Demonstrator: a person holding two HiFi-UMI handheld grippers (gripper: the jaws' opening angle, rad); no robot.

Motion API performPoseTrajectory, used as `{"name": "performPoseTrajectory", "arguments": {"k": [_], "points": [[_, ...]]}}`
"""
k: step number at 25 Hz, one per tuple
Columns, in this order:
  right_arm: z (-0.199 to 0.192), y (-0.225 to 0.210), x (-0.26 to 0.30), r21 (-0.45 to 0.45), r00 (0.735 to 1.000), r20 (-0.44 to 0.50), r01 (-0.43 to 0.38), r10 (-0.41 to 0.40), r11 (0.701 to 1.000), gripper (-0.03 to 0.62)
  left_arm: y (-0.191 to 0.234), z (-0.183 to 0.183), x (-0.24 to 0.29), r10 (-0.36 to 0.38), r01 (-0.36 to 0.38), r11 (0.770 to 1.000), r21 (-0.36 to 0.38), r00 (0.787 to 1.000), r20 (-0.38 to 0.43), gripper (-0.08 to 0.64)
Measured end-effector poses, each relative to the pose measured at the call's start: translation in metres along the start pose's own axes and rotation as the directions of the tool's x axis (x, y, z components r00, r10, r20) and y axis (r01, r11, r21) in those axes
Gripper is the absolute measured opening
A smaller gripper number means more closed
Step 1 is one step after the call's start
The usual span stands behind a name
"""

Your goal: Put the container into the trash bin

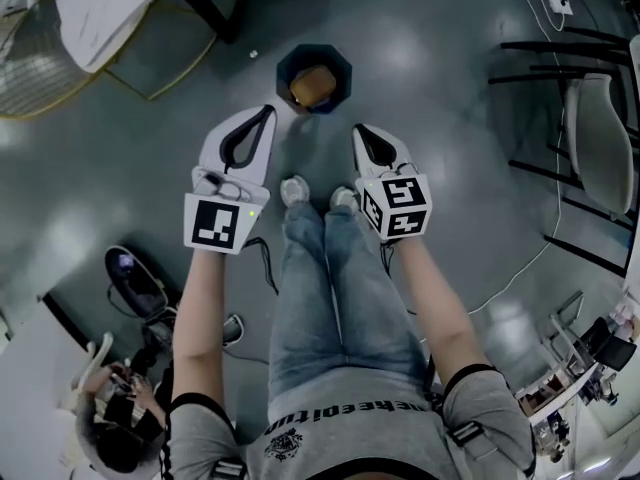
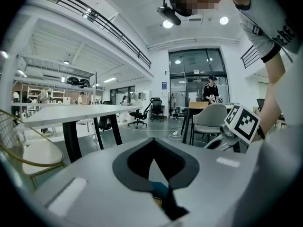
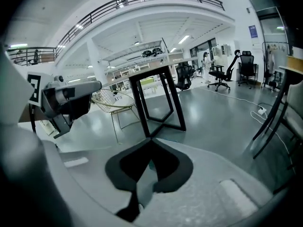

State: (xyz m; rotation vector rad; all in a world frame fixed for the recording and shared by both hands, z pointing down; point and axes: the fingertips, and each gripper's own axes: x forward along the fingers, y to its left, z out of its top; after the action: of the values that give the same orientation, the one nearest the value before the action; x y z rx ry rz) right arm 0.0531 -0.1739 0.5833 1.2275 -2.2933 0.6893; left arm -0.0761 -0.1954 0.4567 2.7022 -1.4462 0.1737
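At mid-frame in the head view, the left gripper (image 1: 264, 116) and the right gripper (image 1: 361, 131) are both closed on nothing. Beyond their tips, at upper centre, the brown container (image 1: 313, 84) lies inside the dark trash bin (image 1: 283, 68), apart from both. It looks light and thin-walled, best pinched at an edge.

Left gripper (image 2: 154, 140): jaws closed tip to tip, nothing between. White table (image 2: 80, 111) at left, wire chair (image 2: 28, 150) low left, grey chair (image 2: 211, 117) ahead. Marker cube (image 2: 244, 123) at right.
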Motion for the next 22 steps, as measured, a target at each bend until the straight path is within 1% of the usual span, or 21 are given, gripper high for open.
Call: {"name": "performPoseTrajectory", "arguments": {"k": [5,11,14,17,22], "points": [[0.022,0.008,-0.025,-0.024,0.999,0.035,-0.024,0.025,0.999,0.002,-0.008,0.015,-0.006,0.008,-0.008,1.000,0.014,1.000,-0.004,0.019],[0.053,0.023,-0.058,-0.091,0.996,0.076,-0.042,0.049,0.995,0.002,-0.020,0.042,-0.016,0.017,-0.017,0.999,0.034,1.000,-0.002,0.020],[0.067,0.028,-0.072,-0.106,0.994,0.094,-0.049,0.059,0.993,0.002,-0.025,0.054,-0.021,0.025,-0.025,0.999,0.029,1.000,0.004,0.020],[0.081,0.033,-0.085,-0.114,0.992,0.109,-0.053,0.065,0.992,0.002,-0.028,0.064,-0.026,0.034,-0.034,0.999,0.006,0.999,0.012,0.019],[0.104,0.041,-0.111,-0.134,0.986,0.147,-0.056,0.076,0.989,0.002,-0.035,0.083,-0.038,0.051,-0.051,0.999,0.017,0.998,0.021,0.019]]}}
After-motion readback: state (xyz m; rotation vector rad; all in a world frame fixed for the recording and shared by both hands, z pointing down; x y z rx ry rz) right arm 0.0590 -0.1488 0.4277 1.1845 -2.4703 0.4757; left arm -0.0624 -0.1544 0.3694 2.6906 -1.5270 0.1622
